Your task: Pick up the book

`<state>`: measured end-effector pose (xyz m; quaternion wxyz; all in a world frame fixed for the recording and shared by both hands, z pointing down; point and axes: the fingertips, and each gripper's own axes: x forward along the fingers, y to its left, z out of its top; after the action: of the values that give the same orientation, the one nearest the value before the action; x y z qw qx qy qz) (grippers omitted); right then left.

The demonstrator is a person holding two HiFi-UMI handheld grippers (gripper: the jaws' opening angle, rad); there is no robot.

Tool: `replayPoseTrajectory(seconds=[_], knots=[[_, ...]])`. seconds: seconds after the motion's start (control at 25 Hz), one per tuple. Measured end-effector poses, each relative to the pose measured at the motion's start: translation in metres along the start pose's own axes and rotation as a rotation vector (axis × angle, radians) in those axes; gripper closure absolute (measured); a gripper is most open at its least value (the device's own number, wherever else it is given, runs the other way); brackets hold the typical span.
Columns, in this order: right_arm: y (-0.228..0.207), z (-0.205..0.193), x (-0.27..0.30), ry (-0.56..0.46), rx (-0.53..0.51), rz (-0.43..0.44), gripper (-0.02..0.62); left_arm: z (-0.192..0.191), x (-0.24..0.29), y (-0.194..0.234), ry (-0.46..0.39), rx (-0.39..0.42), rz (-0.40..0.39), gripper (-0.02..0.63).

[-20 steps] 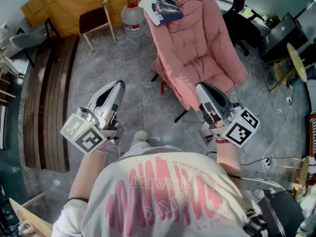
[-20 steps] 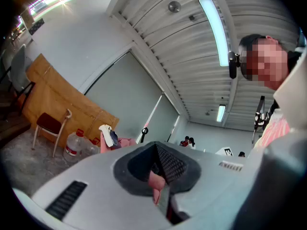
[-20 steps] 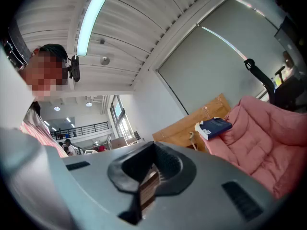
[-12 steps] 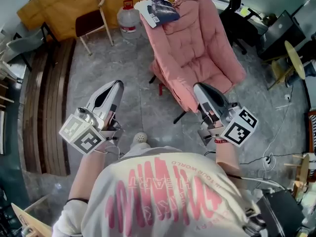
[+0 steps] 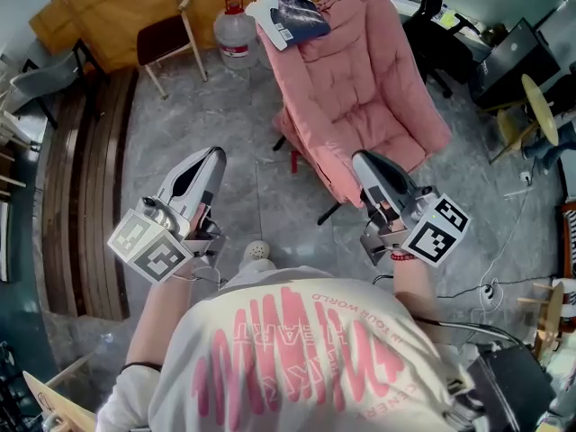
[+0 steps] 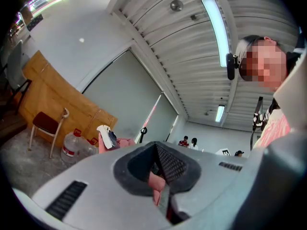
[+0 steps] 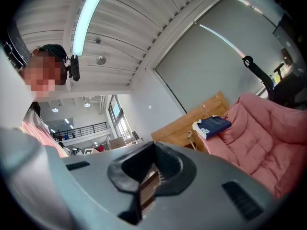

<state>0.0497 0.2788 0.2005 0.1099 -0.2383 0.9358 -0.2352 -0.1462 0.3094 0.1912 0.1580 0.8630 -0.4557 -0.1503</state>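
Both grey handheld tools, the left gripper (image 5: 212, 157) and the right gripper (image 5: 364, 161), have their jaws closed on nothing. They should open early, cross the grey stone floor (image 5: 225, 106), and approach level. The dark blue book (image 5: 301, 14) lies on the top edge of the pink padded chair (image 5: 360, 88), beside a clear water jug (image 5: 234, 34).

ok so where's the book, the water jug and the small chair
book (image 5: 302, 13), head view, on its dark blue cover.
water jug (image 5: 235, 34), head view, on its clear body.
small chair (image 5: 162, 36), head view, on its dark seat.
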Motion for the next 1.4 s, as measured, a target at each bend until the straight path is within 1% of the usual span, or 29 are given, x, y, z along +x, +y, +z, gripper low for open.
replayPoseTrajectory(seconds=[0.2, 0.56, 0.8, 1.04, 1.4], knots=[[-0.006, 0.000, 0.010, -0.005, 0.009, -0.013, 0.588, 0.006, 0.006, 0.012, 0.003, -0.004, -0.009, 0.597], [-0.017, 0.010, 0.040, -0.032, 0.013, -0.054, 0.588, 0.025, 0.025, 0.042, 0.022, -0.004, -0.056, 0.597], [-0.025, 0.015, 0.071, -0.047, 0.014, -0.075, 0.588, 0.040, 0.038, 0.073, 0.040, -0.005, -0.077, 0.597], [-0.043, 0.020, 0.114, -0.057, 0.033, -0.120, 0.588, 0.060, 0.060, 0.113, 0.070, -0.012, -0.119, 0.597], [-0.045, 0.011, 0.114, -0.057, 0.020, -0.133, 0.588, 0.058, 0.059, 0.116, 0.072, 0.015, -0.137, 0.597]])
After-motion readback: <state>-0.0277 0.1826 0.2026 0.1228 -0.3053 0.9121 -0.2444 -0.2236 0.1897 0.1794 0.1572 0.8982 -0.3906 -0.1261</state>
